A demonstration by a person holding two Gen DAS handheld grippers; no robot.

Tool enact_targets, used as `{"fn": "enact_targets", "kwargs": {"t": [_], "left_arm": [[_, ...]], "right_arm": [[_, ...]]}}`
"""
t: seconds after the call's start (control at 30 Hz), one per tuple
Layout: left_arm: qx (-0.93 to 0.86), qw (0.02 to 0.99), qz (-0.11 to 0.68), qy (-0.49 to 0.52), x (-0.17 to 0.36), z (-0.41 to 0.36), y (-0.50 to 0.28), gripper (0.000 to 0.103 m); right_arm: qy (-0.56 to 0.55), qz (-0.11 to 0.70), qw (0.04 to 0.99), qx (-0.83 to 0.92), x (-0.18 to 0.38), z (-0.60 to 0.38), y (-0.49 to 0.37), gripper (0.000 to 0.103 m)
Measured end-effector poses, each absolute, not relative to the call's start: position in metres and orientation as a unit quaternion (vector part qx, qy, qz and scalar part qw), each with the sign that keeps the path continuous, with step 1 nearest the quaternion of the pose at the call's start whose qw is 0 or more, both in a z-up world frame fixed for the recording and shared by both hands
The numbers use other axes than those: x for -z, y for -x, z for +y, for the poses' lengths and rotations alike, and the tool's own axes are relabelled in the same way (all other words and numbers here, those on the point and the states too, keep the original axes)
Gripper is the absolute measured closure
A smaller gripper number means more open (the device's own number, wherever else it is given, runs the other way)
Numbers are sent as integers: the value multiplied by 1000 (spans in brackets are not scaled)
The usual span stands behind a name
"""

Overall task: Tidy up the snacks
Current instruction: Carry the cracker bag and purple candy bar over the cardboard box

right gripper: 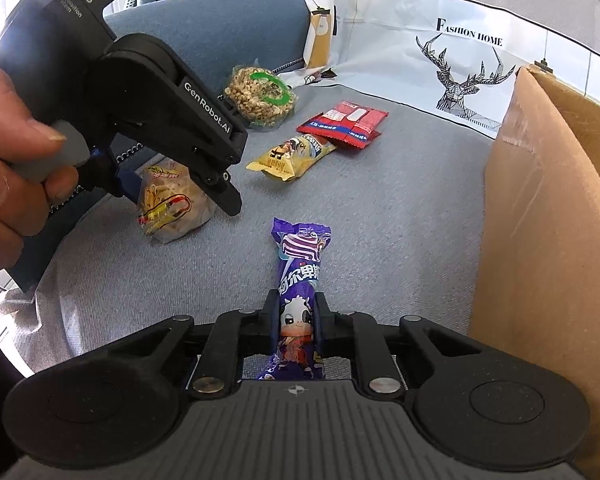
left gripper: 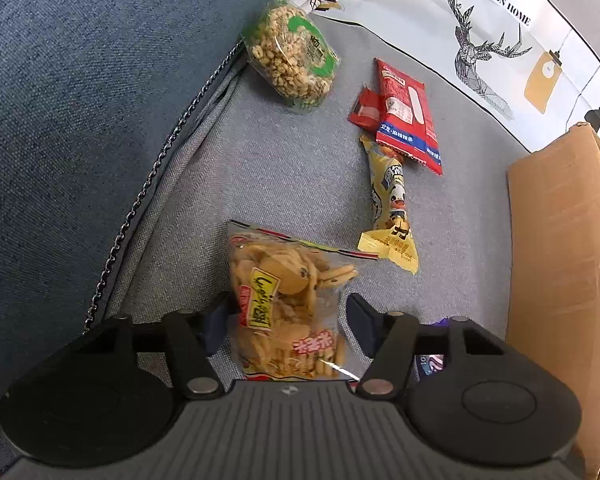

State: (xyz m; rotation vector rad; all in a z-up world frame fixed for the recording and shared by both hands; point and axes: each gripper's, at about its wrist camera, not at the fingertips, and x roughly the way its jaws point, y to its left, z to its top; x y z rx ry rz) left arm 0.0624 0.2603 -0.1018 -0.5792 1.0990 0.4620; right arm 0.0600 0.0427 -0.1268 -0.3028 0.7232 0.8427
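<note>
At the far left of the right wrist view a hand [right gripper: 8,160] grips the handle of the left claw [left gripper: 284,320], which points steeply down over a clear bag of biscuits [left gripper: 284,304] lying on the grey sofa seat [left gripper: 292,168]; its jaws stand on either side of the bag, the left pad seemingly at the bag's edge and the right pad with a gap showing, so it is open around the bag rather than squeezing it. Behind, against the blue cushion [left gripper: 80,100], sits a round pack of puffed grain [left gripper: 292,56] with a green label. Further right a yellow snack packet [left gripper: 392,208] lies with its top tucked under a red and blue packet [left gripper: 408,120], and a small red packet [left gripper: 366,110] lies just beside that one. Nearer the front, the right claw [right gripper: 296,320] is closed on a purple candy packet [right gripper: 300,264], its pads pressing the packet's lower half while the top end lies forward on the seat. At the right edge stands a cardboard box [right gripper: 548,208], and a white cloth with a deer print [right gripper: 460,76] hangs behind
</note>
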Motion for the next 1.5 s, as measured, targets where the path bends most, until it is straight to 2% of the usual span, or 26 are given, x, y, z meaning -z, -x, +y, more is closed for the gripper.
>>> {"fn": "enact_targets", "kwargs": {"t": [0.37, 0.6, 0.87, 1.13, 1.23, 1.4, 1.5], "left_arm": [[-199, 820, 463, 271, 81, 251, -58, 45], [-185, 854, 416, 254, 60, 241, -51, 45], [-176, 889, 359, 224, 37, 227, -50, 45], [-138, 927, 291, 190, 15, 192, -64, 45], [-120, 938, 266, 187, 9, 174, -72, 45], [-90, 948, 234, 195, 2, 148, -87, 46], [-74, 954, 220, 191, -1, 133, -97, 46]], "right_arm": [[130, 324, 851, -392, 118, 32, -56, 87], [119, 279, 864, -402, 97, 24, -44, 86], [70, 216, 888, -400, 40, -7, -50, 86], [14, 142, 930, -338, -34, -75, -110, 86], [4, 139, 944, -298, -29, -98, -137, 86], [-19, 192, 949, -250, -8, -133, -162, 87], [-20, 183, 954, -237, -7, -147, -163, 87]]}}
